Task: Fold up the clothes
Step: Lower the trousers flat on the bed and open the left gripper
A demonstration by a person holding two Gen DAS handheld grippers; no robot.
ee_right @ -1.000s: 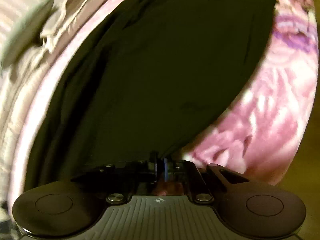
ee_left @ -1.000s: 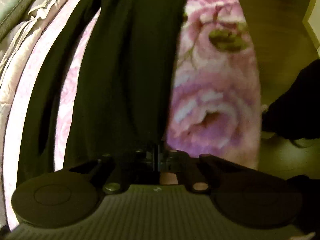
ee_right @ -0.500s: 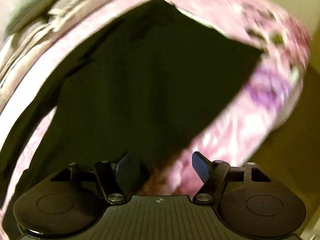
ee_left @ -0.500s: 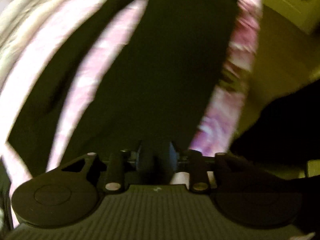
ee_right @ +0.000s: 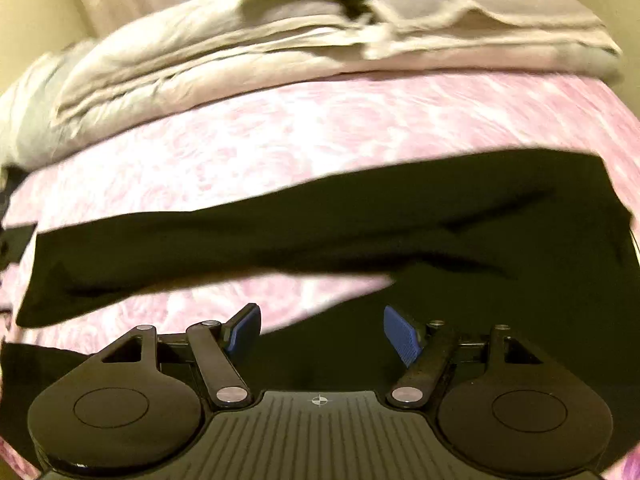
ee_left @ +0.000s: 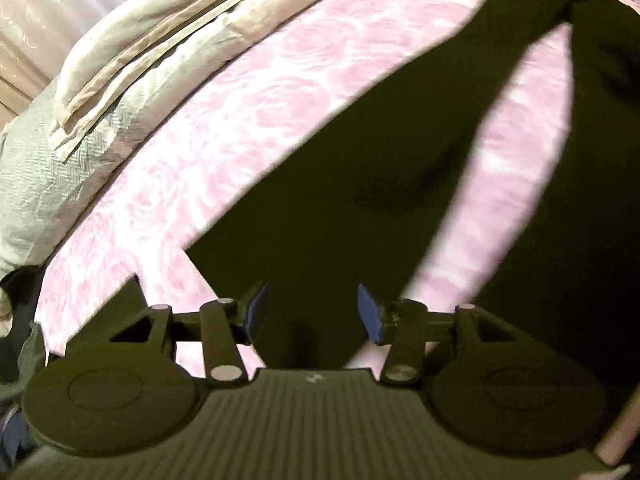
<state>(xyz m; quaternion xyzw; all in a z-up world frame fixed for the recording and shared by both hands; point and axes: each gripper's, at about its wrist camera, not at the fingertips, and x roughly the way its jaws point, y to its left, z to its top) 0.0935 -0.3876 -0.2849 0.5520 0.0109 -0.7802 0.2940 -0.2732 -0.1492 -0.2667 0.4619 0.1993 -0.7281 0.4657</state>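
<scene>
Left hand-held gripper [ee_left: 310,314]: clamped on garment [ee_left: 360,200] a second ago, now wide, empty. Right hand-held gripper [ee_right: 320,330]: same. Garment released, flat on bed [ee_right: 280,136], mid-frame. Regrasp for fold likely.

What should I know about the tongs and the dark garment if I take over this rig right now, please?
Left tongs: open, empty, over the dark garment.
Right tongs: open, empty, also over the garment.
The garment lies flat on the pink floral bedspread; one long part stretches away with a strip of bedspread showing beside it. Pale bedding is piled beyond.
Done: garment laid out, nothing gripped.
Left: the folding itself, as far as I can tell; no clear fold shows. Both views are blurred.
</scene>
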